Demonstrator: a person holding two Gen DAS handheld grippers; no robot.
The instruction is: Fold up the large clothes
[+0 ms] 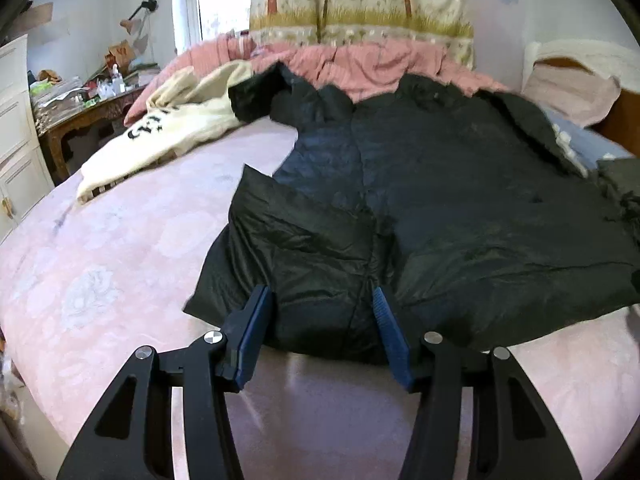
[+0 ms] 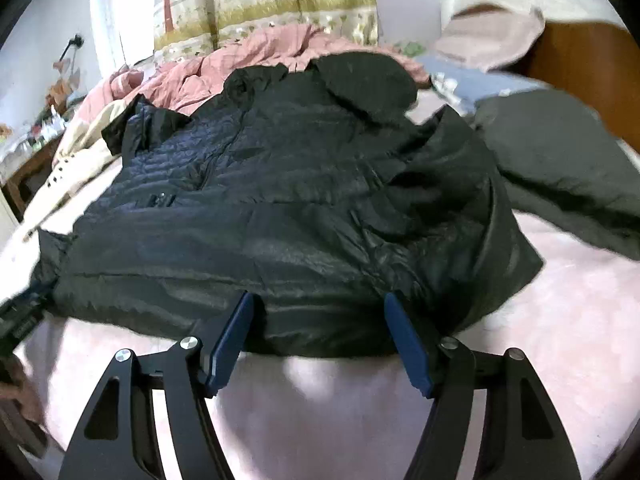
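Bedding in pink, the sheet [image 1: 120, 248], lay under our big black jacket [image 1: 440, 200], which was spread flat in the middle. Both our grippers, left [image 1: 322, 300] and right [image 2: 318, 306], had wide fingers at its near hem, holding nothing.

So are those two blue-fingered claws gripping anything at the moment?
Nothing is held. The left gripper and right gripper both stand open at the near hem of the black padded jacket, not pinching it.
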